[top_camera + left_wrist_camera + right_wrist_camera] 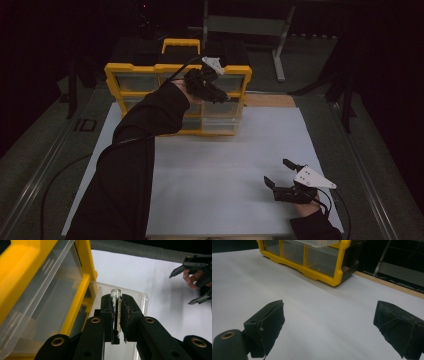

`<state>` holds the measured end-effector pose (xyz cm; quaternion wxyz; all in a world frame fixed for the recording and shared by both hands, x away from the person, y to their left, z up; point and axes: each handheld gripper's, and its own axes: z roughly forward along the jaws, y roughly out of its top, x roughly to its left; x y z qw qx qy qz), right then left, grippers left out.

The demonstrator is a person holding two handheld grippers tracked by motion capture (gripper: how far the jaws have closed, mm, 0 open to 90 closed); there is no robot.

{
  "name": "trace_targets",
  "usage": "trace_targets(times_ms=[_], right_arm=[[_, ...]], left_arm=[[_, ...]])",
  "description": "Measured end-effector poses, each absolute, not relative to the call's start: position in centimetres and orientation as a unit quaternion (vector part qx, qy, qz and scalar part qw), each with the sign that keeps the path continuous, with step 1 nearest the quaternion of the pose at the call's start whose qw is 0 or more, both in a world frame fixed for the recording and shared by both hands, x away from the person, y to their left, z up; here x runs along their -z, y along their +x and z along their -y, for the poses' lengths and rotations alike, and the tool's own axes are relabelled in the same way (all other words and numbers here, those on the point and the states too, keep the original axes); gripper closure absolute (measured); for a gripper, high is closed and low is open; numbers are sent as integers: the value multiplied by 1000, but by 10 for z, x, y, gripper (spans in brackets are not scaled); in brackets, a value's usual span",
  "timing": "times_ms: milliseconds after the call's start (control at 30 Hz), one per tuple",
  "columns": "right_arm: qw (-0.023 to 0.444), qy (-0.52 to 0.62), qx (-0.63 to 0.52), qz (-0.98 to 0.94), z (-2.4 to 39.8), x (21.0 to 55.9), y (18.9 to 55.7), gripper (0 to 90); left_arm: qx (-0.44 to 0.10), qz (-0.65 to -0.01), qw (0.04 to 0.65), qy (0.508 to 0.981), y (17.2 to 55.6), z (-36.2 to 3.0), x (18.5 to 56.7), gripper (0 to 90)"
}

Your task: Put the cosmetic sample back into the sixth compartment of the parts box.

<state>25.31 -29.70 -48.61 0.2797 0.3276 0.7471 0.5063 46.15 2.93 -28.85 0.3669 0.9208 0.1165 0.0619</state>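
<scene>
Left gripper view: the left claw [117,315] pinches a slim clear glass tube [116,293], perhaps printed along its side, above a pulled-out clear drawer [140,296] of the yellow organizer [82,272]. Farther off, the right claw [282,172] gapes wide over the white bench [215,165].

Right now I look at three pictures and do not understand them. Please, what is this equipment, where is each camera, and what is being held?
A person holds hand tools, one per hand. The high view looks down on a white table. At its far side stands a yellow drawer cabinet. The other two cameras ride on the tools. The left tongs are shut on a small clear glass tube, above an open clear drawer. The right tongs are open and hold nothing, low over the table.
</scene>
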Motion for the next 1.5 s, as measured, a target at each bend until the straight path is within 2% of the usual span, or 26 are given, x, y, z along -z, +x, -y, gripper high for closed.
trace_targets(times_ms=[533,567,667,733,800,867,933,1500], right_arm=[[279,328,-504,-749,297,487,253,95],[279,328,-504,-749,297,487,254,95],[279,327,-504,-749,297,487,253,95],[279,327,-504,-749,297,487,253,95],[279,326,-503,-750,297,487,253,95],[279,325,-503,-750,297,487,253,95],[279,325,-503,-751,297,487,253,95],[280,325,-503,-750,296,485,252,95]], left_arm=[[-56,-132,343,928,464,-30,304,799],[-49,-136,341,929,465,-30,304,727],[-23,-140,334,932,463,-28,308,419],[-23,-138,324,936,461,-28,311,288],[-23,-133,323,937,458,-29,312,120],[-24,-134,331,934,458,-31,312,98],[-20,-129,340,931,457,-34,311,13],[-19,-145,380,914,434,-60,312,0]])
